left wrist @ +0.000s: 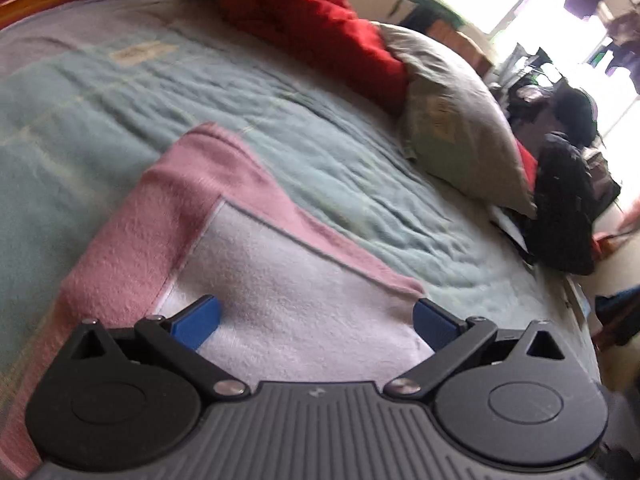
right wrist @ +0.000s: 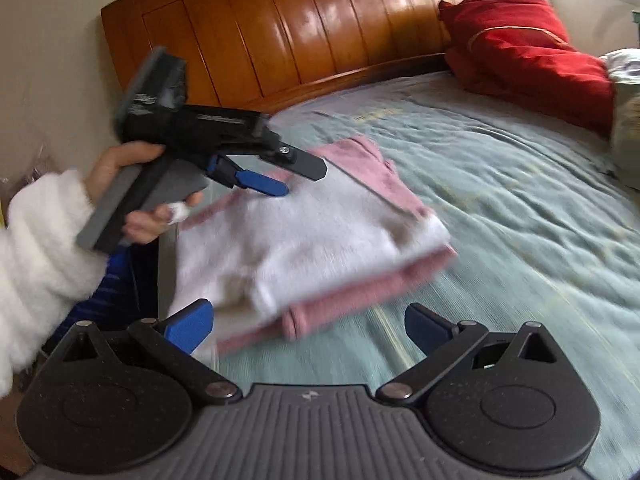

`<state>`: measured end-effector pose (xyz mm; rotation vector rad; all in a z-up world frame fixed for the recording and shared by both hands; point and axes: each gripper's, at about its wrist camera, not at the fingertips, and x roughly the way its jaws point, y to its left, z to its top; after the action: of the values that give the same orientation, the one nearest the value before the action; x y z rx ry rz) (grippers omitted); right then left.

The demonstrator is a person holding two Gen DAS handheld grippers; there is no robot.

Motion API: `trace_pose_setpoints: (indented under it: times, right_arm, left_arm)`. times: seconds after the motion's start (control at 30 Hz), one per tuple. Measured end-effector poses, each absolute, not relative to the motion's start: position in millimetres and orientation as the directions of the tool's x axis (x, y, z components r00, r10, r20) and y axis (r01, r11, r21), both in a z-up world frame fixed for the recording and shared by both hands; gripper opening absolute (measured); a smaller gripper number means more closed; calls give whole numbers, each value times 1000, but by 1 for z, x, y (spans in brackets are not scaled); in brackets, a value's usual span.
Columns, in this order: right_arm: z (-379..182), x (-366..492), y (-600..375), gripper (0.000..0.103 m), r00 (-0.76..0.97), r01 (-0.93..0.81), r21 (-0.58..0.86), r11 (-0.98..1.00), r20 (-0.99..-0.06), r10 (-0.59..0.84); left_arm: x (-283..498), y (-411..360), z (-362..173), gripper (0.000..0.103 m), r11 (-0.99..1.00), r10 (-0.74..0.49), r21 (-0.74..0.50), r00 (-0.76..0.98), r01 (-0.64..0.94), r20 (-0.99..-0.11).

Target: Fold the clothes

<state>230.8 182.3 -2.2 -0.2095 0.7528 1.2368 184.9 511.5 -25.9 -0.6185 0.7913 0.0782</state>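
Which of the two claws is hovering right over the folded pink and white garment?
The left claw, held by the hand in the white fluffy sleeve; the right claw sits beside the garment.

The left black two-finger gripper with blue fingertip pads [left wrist: 316,322] fills the bottom of its own view, jaws spread wide. At the left of the right wrist view a hand [right wrist: 132,196] in a fluffy white sleeve [right wrist: 44,248] grips its handle. The matching right gripper [right wrist: 308,326] sits bottom centre, jaws equally wide apart.

daylight from blown-out windows [left wrist: 532,4] lights both views; glare streaks the wooden headboard [right wrist: 304,20], motion blur smears the folded garment [right wrist: 304,236], fisheye bends edges.
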Motion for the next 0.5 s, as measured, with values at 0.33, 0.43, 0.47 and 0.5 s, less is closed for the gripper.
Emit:
trace_pose_setpoints:
  times: [0.33,0.43,0.47,0.5]
  right_arm:
    - [-12,202,95,103,230,-820,281,498,-635,737]
    - [-11,199,81,103,251,-795,286,535,-648,719]
    - [-11,198,78,103,259,-791,279,544,-653,712]
    - [-9,196,77,103,267,-790,271,550,-656,706]
  left_arm:
    - [223,497,-38,102,832,-113,-450,694,-326,-711]
    - [207,474,-33,102,838,-161,-467,691,-282,-705]
    - [201,466,-31,102,840,-176,-473,689,-267,-703]
    - [195,459,-30,102,841,-192,-479,688,-253,-700]
